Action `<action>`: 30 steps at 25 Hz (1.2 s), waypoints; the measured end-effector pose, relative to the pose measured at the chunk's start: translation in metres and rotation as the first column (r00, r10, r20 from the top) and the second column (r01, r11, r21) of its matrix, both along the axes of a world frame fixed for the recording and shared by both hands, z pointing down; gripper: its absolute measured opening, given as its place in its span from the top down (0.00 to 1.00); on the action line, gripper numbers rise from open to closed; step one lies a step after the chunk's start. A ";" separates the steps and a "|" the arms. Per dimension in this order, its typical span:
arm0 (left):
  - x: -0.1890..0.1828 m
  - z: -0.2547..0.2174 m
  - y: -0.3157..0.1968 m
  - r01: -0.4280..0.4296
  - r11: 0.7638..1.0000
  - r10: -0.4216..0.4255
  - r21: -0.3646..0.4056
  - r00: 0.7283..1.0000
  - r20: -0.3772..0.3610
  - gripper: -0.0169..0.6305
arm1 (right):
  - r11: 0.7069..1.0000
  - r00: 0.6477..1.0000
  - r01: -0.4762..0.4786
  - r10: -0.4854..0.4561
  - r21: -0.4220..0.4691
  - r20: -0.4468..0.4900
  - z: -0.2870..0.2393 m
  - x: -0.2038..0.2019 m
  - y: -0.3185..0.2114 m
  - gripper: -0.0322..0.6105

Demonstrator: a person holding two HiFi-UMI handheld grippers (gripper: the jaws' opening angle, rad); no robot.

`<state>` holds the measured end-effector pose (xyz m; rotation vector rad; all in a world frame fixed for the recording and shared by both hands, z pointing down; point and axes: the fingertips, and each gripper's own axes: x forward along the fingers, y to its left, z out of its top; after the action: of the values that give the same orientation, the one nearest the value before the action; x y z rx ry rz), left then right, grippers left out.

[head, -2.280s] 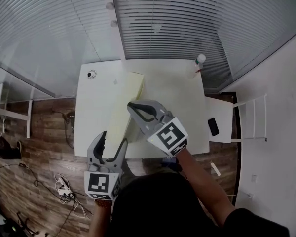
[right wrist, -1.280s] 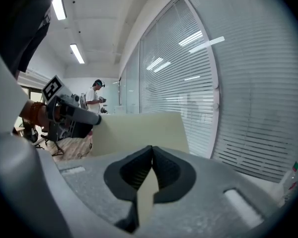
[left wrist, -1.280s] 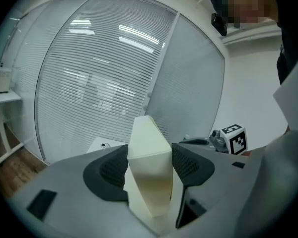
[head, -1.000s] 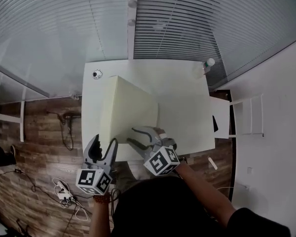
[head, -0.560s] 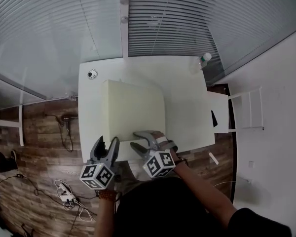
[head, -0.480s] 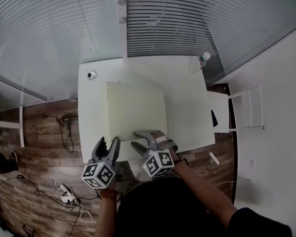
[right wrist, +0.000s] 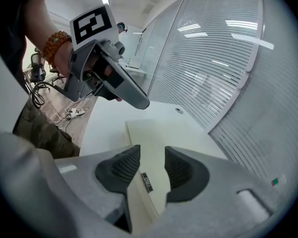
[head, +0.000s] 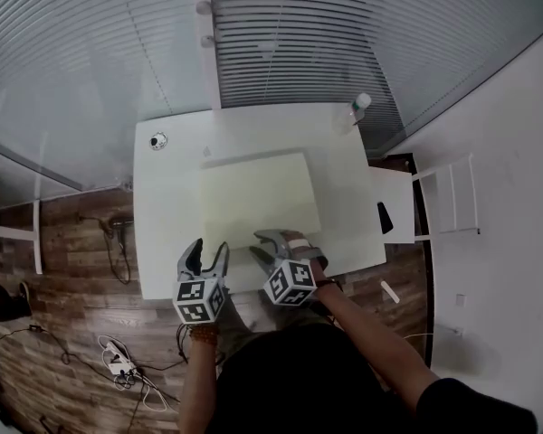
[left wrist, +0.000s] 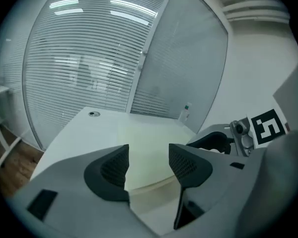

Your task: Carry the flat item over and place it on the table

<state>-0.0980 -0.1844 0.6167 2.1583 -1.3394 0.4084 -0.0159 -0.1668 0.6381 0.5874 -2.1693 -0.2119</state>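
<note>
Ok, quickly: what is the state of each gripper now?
Left gripper: open, nothing between its jaws.
Right gripper: closed on the near edge of the pale yellow pad.

Bottle, black phone, floor cables

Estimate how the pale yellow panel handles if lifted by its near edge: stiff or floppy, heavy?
Probably stiff: the panel lies flat with straight edges, and its edge between the right tool's jaws looks thick. Possibly light, foam-like by its matte look, though that's a guess. Held at one edge only, it may pivot in the grip.
</note>
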 end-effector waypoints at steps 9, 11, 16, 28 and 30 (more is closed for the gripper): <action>-0.005 0.032 0.031 -0.097 0.995 0.093 0.010 0.978 0.184 0.59 | 0.985 0.990 -0.129 0.135 -0.113 0.049 0.011 0.084 -0.004 0.63; -0.010 0.050 0.043 -0.127 0.991 0.130 -0.029 0.964 0.231 0.59 | 0.981 0.992 -0.125 0.126 -0.146 0.003 0.025 0.102 0.001 0.54; -0.009 0.066 0.048 -0.128 0.986 0.151 -0.107 0.957 0.246 0.58 | 0.971 0.989 -0.144 0.135 -0.193 -0.059 0.052 0.119 0.006 0.52; 0.010 0.092 0.007 -0.102 0.982 0.144 -0.162 0.951 0.274 0.58 | 0.962 0.984 -0.178 0.173 -0.205 -0.045 0.059 0.116 -0.012 0.53; 0.010 0.093 0.000 -0.100 0.981 0.143 -0.164 0.949 0.282 0.58 | 0.960 0.981 -0.192 0.186 -0.201 -0.049 0.060 0.116 -0.016 0.52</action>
<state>-0.0885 -0.1849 0.7098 2.1213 -1.2847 0.8790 0.1000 -0.1829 0.6980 0.6631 -2.0590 0.1055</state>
